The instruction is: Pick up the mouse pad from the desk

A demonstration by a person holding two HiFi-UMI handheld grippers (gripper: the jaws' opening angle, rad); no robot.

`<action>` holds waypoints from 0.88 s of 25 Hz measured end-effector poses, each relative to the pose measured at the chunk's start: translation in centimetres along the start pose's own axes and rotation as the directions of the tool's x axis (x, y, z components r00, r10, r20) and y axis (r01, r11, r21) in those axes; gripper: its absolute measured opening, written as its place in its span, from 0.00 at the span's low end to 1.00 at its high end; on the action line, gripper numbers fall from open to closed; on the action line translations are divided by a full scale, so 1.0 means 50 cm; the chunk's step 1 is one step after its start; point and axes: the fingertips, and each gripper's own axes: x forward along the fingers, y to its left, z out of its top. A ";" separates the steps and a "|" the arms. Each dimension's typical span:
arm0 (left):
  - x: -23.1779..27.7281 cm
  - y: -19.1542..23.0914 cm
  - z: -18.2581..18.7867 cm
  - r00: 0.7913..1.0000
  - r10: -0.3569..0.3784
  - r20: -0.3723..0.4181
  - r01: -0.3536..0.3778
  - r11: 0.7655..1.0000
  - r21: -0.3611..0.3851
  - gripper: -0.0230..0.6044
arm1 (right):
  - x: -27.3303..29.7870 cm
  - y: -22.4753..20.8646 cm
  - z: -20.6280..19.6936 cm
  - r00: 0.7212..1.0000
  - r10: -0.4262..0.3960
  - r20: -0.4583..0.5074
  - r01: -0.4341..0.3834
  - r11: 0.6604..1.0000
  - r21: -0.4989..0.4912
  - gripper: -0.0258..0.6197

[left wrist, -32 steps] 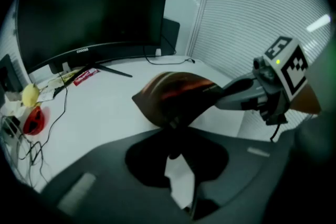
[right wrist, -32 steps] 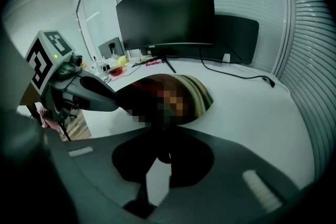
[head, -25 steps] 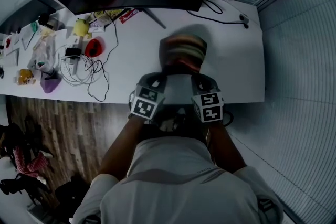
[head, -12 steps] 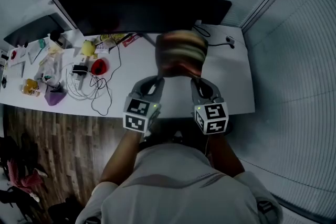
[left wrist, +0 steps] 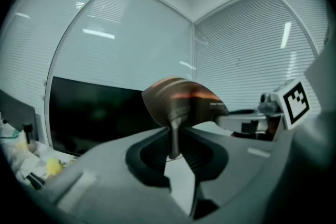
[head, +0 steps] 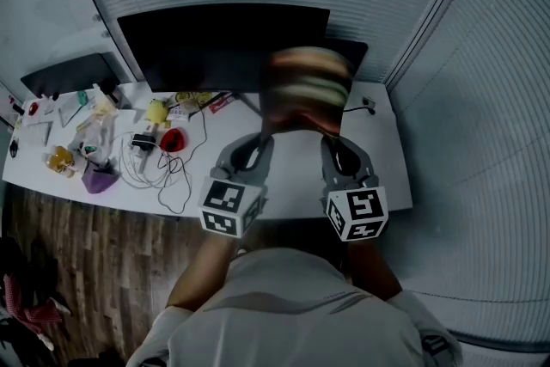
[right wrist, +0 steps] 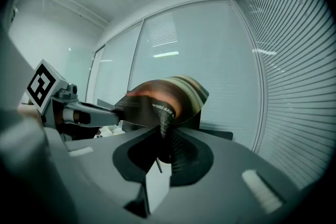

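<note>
The one mouse pad (head: pixel 307 88) has risen higher above the counter (head: pixel 382 168); two claws pinch its edge, left claw (head: pixel 260 136) and right claw (head: pixel 330 139).

In the head view the mouse pad (head: pixel 308 90) is motion-smeared and its striped print is unreadable. It covers the right end of the monitor (head: pixel 215 43) and the worktop's (head: pixel 378 159) far edge behind it. The clutter (head: pixel 94 146) toward the left edge is too small to name, perhaps packets and chargers.
</note>
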 end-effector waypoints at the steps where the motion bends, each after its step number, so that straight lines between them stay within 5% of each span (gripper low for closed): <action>1: -0.005 -0.002 0.010 1.000 0.002 0.009 -0.002 1.000 0.003 0.11 | -0.004 0.001 0.012 1.000 -0.003 0.012 0.003 1.000 -0.006 0.09; 22: -0.017 -0.016 0.050 0.999 0.000 0.043 -0.002 0.999 0.033 0.11 | -0.021 -0.003 0.050 0.998 -0.004 0.060 0.005 1.000 -0.017 0.09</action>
